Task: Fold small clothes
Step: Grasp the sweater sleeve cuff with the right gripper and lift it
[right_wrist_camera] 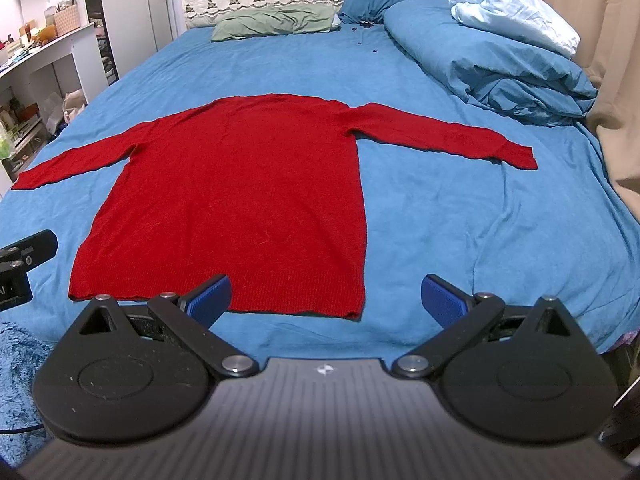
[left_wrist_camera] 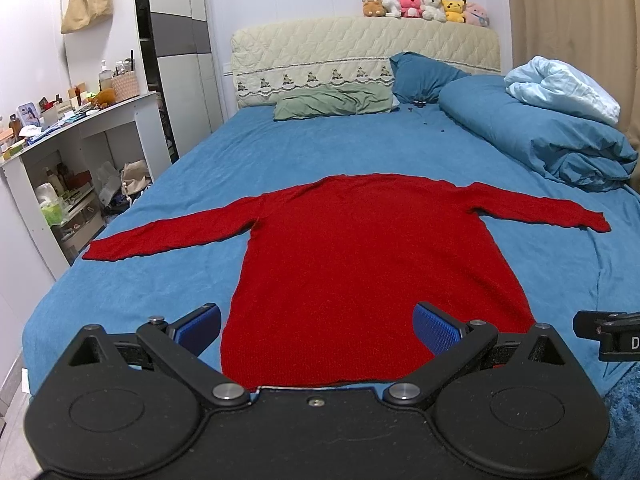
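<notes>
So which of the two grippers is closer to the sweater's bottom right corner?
Right. The right gripper hovers open just before that corner of the red sweater; the left gripper, also open, sits over the hem's left half.

Red knit sweater [left_wrist_camera: 360,256] [right_wrist_camera: 240,196] lies flat on the blue bedsheet [left_wrist_camera: 304,152], unfolded. Both long sleeves spread straight out to the sides, cuffs well apart. Ribbed hem at the near edge of the bed, neck end toward the headboard. Fabric smooth, few wrinkles; body straight-sided, plain, no print visible.
</notes>
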`<action>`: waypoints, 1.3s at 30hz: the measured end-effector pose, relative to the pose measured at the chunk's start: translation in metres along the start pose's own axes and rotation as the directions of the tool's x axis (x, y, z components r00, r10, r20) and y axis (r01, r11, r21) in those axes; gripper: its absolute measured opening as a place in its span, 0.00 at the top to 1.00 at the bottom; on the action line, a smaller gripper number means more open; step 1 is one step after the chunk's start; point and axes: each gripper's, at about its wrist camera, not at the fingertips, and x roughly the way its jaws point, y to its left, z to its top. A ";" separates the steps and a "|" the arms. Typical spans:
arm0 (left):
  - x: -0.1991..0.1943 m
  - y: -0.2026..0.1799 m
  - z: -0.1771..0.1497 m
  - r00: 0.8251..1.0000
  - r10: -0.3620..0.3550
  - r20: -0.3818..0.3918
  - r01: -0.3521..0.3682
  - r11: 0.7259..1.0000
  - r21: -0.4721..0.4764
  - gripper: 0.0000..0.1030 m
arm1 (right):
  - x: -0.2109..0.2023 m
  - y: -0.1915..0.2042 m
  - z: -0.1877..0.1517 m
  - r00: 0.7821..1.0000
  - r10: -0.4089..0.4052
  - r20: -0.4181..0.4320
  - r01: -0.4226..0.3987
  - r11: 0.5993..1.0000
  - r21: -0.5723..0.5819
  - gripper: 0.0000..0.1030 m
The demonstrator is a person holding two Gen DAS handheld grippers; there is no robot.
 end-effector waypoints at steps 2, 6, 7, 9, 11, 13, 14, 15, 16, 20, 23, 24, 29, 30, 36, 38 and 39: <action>0.001 -0.001 0.000 1.000 0.001 -0.001 -0.001 1.000 -0.003 0.00 | 0.001 0.001 0.000 1.000 0.003 -0.004 -0.003 1.000 0.002 0.00; 0.006 -0.006 0.010 1.000 -0.002 -0.006 0.002 1.000 -0.004 0.00 | 0.005 -0.003 0.005 1.000 0.010 0.000 -0.010 1.000 0.010 0.00; 0.008 -0.008 0.017 1.000 -0.002 0.003 0.002 1.000 -0.004 0.00 | 0.006 -0.006 0.008 1.000 0.012 0.006 -0.012 1.000 0.018 0.00; 0.013 -0.011 0.040 0.999 -0.017 0.029 0.018 1.000 -0.019 0.00 | 0.007 -0.017 0.018 0.999 0.016 0.029 -0.017 0.999 0.051 0.00; 0.019 -0.016 0.063 0.997 -0.043 0.059 0.045 0.999 -0.028 0.00 | 0.010 -0.034 0.033 0.997 0.047 0.057 -0.052 0.994 0.095 0.00; 0.031 -0.027 0.089 0.994 -0.058 0.097 0.059 0.998 -0.014 0.00 | 0.019 -0.053 0.051 0.996 0.051 0.077 -0.060 0.991 0.118 0.00; 0.041 -0.035 0.105 0.990 -0.062 0.123 0.063 0.998 -0.004 0.00 | 0.025 -0.063 0.060 0.995 0.048 0.083 -0.059 0.990 0.129 0.00; 0.050 -0.041 0.116 0.988 -0.067 0.140 0.067 0.998 0.003 0.00 | 0.033 -0.075 0.070 0.995 0.047 0.092 -0.060 0.987 0.149 0.00; 0.060 -0.046 0.126 0.986 -0.074 0.151 0.074 0.997 0.009 0.00 | 0.042 -0.088 0.078 0.994 0.042 0.106 -0.060 0.983 0.174 0.00; 0.130 -0.072 0.165 0.982 -0.143 0.126 0.146 0.989 -0.013 0.00 | 0.093 -0.140 0.110 0.987 -0.026 0.156 -0.015 0.967 0.254 0.00; 0.189 -0.091 0.178 0.983 -0.170 0.073 0.172 0.985 -0.020 0.00 | 0.138 -0.185 0.124 0.981 -0.047 0.186 -0.019 0.941 0.338 0.00; 0.206 -0.098 0.181 0.984 -0.168 0.060 0.169 0.986 -0.014 0.00 | 0.153 -0.199 0.126 0.980 -0.047 0.193 -0.027 0.930 0.365 0.00; 0.290 -0.131 0.184 0.977 -0.211 -0.026 0.211 0.977 -0.007 0.00 | 0.222 -0.245 0.128 0.975 -0.105 0.198 0.011 0.904 0.427 0.00; 0.307 -0.139 0.182 0.975 -0.218 -0.043 0.218 0.976 -0.002 0.00 | 0.236 -0.251 0.128 0.976 -0.109 0.188 0.017 0.899 0.437 0.00; 0.383 -0.167 0.162 0.973 -0.195 -0.125 0.205 0.976 0.074 0.00 | 0.312 -0.281 0.122 0.980 -0.155 0.124 0.073 0.863 0.500 0.00; 0.400 -0.167 0.157 0.970 -0.195 -0.143 0.208 0.975 0.082 0.00 | 0.336 -0.293 0.121 0.982 -0.161 0.096 0.086 0.841 0.534 0.14; 0.410 -0.167 0.154 0.969 -0.193 -0.156 0.207 0.975 0.083 0.00 | 0.347 -0.299 0.121 0.983 -0.161 0.082 0.090 0.828 0.553 0.17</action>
